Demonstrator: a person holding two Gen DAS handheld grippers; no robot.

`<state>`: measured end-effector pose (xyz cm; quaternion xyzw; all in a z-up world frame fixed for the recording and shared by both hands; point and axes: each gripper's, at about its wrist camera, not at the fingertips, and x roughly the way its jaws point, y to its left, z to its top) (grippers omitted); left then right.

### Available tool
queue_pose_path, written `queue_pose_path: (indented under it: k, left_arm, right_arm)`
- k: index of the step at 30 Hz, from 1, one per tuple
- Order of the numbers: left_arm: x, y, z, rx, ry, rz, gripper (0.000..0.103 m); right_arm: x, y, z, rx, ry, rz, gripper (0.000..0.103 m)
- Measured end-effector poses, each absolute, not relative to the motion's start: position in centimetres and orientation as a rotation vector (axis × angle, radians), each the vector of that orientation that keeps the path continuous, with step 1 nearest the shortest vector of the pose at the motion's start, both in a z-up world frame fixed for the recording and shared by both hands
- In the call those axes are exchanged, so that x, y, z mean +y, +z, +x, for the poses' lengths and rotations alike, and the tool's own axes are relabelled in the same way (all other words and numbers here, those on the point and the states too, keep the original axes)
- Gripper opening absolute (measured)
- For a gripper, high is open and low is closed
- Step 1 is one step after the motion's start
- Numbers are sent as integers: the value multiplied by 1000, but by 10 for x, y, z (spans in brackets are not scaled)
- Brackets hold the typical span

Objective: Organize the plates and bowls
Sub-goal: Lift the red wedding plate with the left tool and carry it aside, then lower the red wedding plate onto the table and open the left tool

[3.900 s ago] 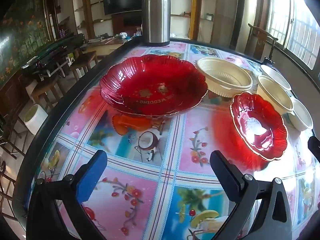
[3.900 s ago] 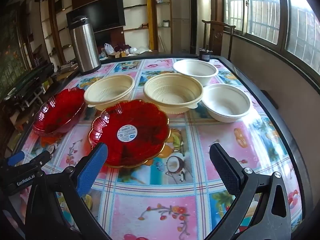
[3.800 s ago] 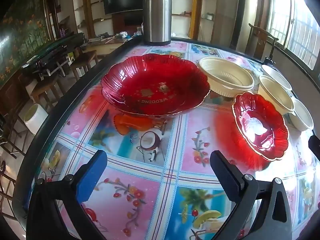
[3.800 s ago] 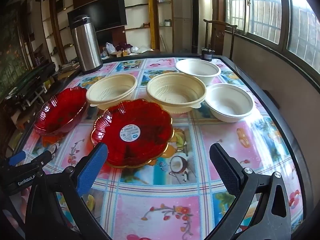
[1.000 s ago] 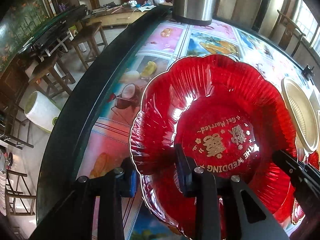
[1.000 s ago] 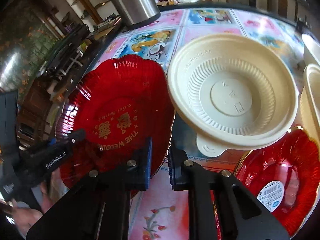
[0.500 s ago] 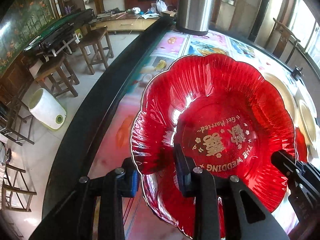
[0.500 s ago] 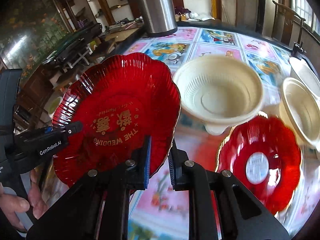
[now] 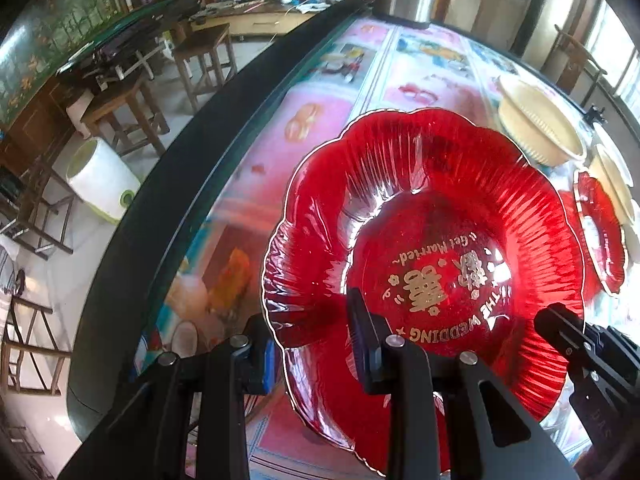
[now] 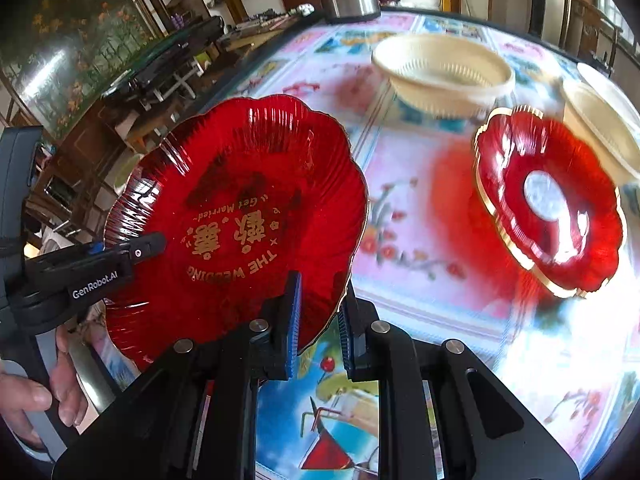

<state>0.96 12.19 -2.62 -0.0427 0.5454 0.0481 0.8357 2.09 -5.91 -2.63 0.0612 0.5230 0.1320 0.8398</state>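
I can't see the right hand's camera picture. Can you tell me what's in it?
Both grippers hold a big red plate with gold wedding writing above the table: the right gripper pinches its near rim, the left gripper its left side. A smaller red plate and cream bowls sit beyond.

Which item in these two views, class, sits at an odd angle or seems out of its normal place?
The large red plate is off the table, tilted in the air, pinched at opposite rim edges by the left gripper and right gripper. The smaller red plate and cream bowl rest normally; no damage or spill shows.
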Motion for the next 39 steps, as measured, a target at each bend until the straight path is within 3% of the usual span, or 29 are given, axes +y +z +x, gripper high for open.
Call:
queue_pose_path:
  k: [7, 11, 17, 24, 28, 39]
  left_arm:
    - [128, -27, 3, 1129, 118, -104, 31]
    - [133, -13, -7, 1055, 193, -61, 65]
    - [128, 28, -31, 890, 233, -41, 78]
    - [84, 67, -49, 748, 135, -22, 81]
    - [50, 69, -45, 735, 37, -17, 81]
    - [-38, 61, -38, 738, -147, 42, 81]
  right_arm:
    - [-59, -25, 20, 1114, 281, 160, 20]
    - [-66, -21, 15, 1124, 261, 197, 23]
    - [-84, -2, -5, 1055, 259, 243, 23]
    - [-127, 32, -29, 959, 207, 288, 24]
    - [-160, 43, -36, 919, 150, 338, 49]
    - [-240, 42, -50, 901, 3, 422, 49]
